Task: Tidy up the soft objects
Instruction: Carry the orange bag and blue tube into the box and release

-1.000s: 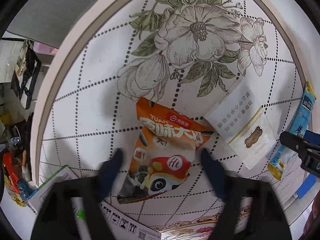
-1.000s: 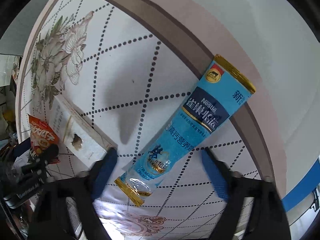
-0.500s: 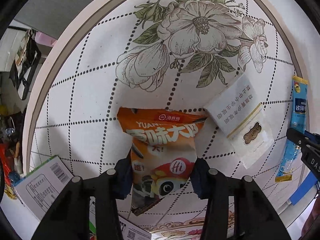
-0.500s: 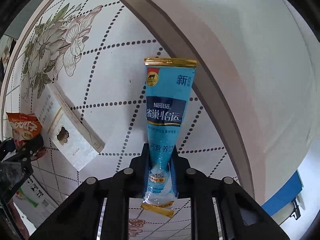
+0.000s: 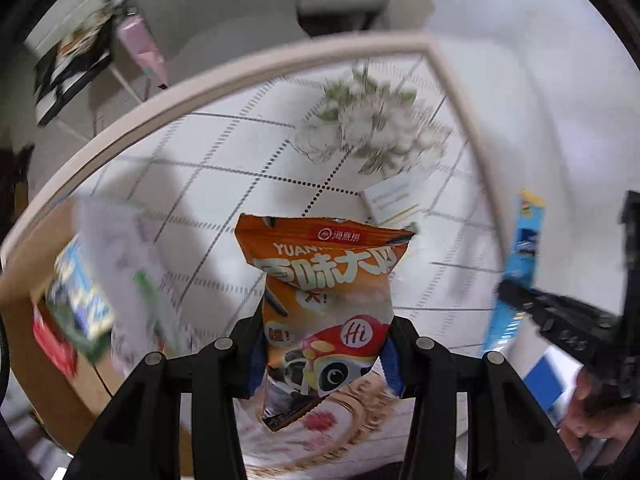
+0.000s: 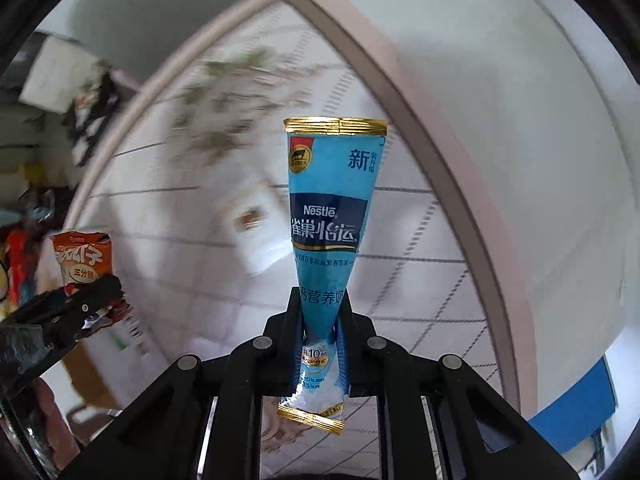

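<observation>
My left gripper (image 5: 324,356) is shut on an orange snack bag (image 5: 326,280) and holds it up above the flowered tablecloth (image 5: 240,152). My right gripper (image 6: 322,320) is shut on a long blue Nestle sachet (image 6: 330,208), held upright above the cloth. The sachet also shows at the right of the left wrist view (image 5: 520,264). The orange bag shows at the left of the right wrist view (image 6: 82,260). A white flat packet (image 5: 400,196) lies on the cloth between them.
A cardboard box (image 5: 60,320) with papers and colourful packs sits at the near left. The table's pink rim (image 6: 460,184) runs along the right. A blue item (image 6: 572,420) lies off the table at lower right. Furniture and clutter stand beyond the far edge.
Both grippers closed on their packs and lifted them off the cloth. The views have tilted up and back, and the background is blurred with motion.
</observation>
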A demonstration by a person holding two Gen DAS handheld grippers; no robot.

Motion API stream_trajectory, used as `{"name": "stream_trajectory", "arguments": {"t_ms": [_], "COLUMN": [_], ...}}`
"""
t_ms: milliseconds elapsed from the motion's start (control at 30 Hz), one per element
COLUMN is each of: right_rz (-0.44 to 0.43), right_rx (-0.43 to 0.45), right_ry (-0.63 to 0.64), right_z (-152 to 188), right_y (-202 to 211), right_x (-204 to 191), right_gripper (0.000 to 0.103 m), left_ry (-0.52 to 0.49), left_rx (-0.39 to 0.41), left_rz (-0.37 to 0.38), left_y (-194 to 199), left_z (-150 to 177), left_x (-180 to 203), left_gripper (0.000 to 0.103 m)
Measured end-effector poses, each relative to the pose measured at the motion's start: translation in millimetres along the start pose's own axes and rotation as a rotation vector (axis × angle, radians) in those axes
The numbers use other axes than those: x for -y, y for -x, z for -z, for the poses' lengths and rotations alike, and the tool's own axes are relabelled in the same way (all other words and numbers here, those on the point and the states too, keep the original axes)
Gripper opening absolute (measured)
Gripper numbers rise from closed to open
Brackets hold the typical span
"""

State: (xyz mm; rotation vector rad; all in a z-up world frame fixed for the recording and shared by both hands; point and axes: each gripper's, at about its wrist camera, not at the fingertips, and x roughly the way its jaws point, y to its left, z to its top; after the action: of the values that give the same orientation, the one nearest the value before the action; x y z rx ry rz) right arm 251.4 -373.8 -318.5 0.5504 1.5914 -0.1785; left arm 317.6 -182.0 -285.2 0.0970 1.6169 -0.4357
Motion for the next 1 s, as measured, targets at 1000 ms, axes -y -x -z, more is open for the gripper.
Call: {"name": "stream_trajectory", "arguments": {"t_ms": [1000], "right_rz": [0.064], "right_rx": [-0.020], "right_ry": [0.542], "right_z": [109.1], "right_y": [-18.2], "right_x": [-318.9], "right_gripper": [0.015], "left_ry": [0.397], "left_rx": [0.121], "left_rz": [-0.058], "left_y": [91.5], "left_z": [147.2], "left_x": [-262.0], "left_gripper": [0.043]}}
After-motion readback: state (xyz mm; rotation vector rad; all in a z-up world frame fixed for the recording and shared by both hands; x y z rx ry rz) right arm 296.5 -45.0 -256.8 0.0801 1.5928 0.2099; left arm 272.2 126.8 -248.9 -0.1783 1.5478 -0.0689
